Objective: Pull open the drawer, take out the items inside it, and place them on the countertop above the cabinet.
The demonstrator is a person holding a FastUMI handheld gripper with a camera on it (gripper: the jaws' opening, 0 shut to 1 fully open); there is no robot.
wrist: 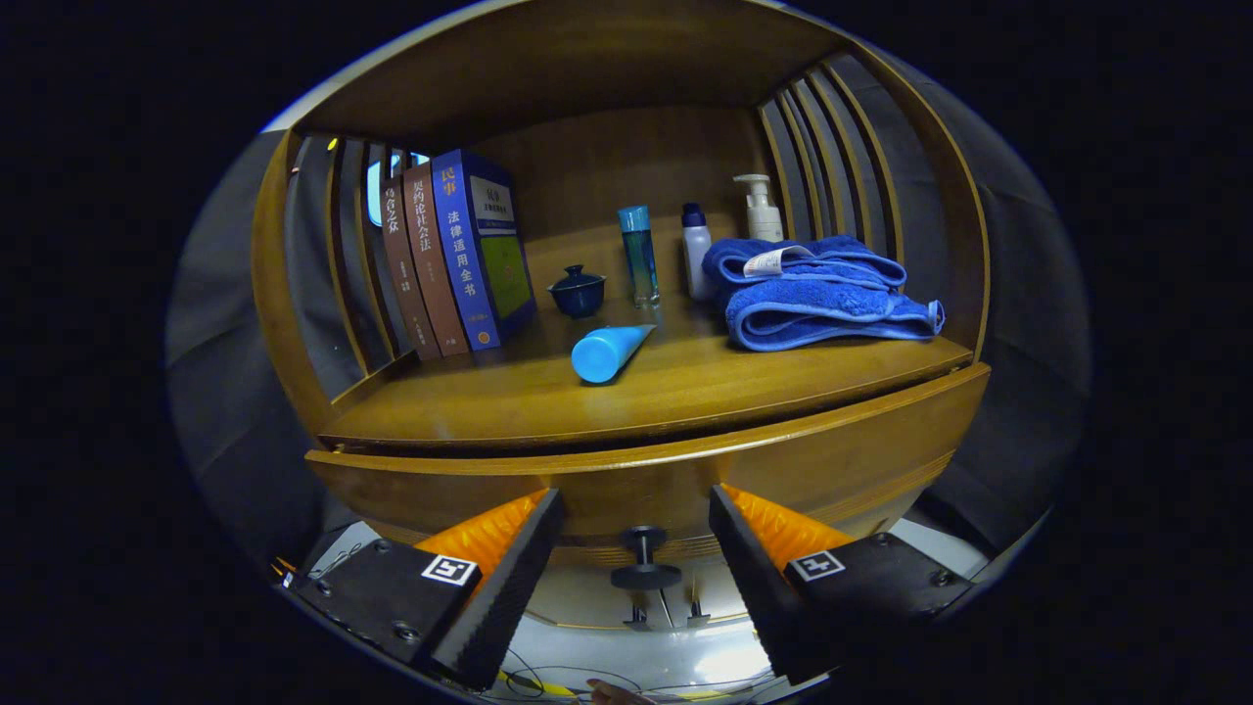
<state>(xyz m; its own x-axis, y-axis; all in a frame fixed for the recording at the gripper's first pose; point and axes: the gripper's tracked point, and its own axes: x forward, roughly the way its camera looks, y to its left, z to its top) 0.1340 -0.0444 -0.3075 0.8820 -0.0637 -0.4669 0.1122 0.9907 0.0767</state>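
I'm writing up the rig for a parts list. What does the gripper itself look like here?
The gripper has two wedge-shaped fingers with ribbed black pads on the inner faces and ridged orange outer sides. Each sits on a black block with screws and a small square black-and-white marker on top. Thin wires trail by the left block.

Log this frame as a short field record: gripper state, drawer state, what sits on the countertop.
gripper: jaws open, either side of the black round drawer knob, not pressing it
drawer: wooden drawer front looks slightly ajar; inside not visible
countertop: light blue plastic tube lying down; folded blue towel; dark blue lidded cup; three upright books; three bottles
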